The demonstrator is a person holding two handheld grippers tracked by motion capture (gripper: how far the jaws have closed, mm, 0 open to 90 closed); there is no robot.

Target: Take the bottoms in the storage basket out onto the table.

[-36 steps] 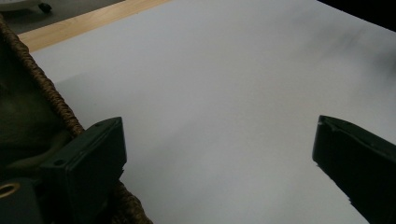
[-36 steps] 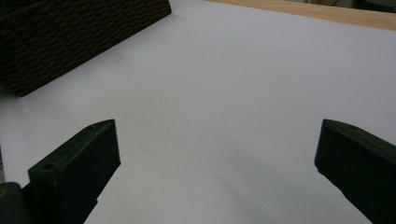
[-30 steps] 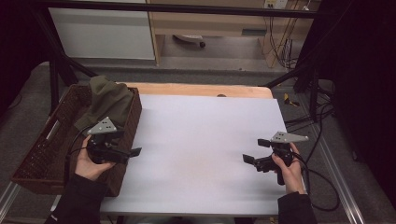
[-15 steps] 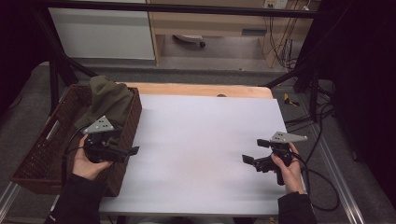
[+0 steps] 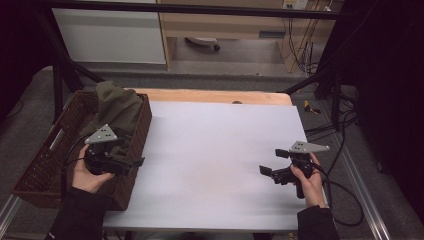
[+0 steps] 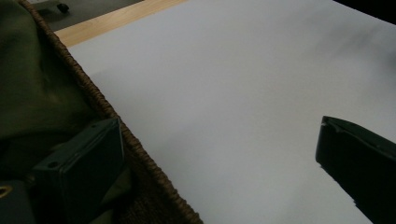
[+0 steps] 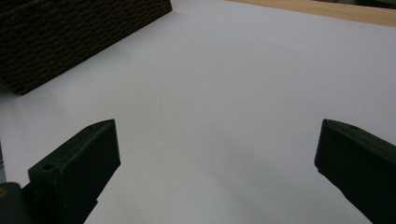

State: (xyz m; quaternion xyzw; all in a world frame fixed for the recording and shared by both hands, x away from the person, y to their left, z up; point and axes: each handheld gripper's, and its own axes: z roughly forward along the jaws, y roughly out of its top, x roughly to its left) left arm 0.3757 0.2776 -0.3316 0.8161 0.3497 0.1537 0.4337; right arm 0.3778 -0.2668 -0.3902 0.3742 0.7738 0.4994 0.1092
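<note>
over at the table's left edge, an olive green cloth (image 5: 118, 107) lies heaped in the wicker basket (image 5: 45, 170). left gripper (image 5: 134, 163) hovers wide open over the rim; right gripper (image 5: 266, 172) wide open, empty. it looks soft, light and floppy; pinch a raised fold.

Crumpled olive-green cloth (image 5: 116, 107) heaped in dark wicker basket (image 5: 37, 175), table's left edge.

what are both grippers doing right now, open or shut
Left gripper: open, holding nothing, jaws straddling the basket rim.
Right gripper: open, holding nothing, over the table.
</note>
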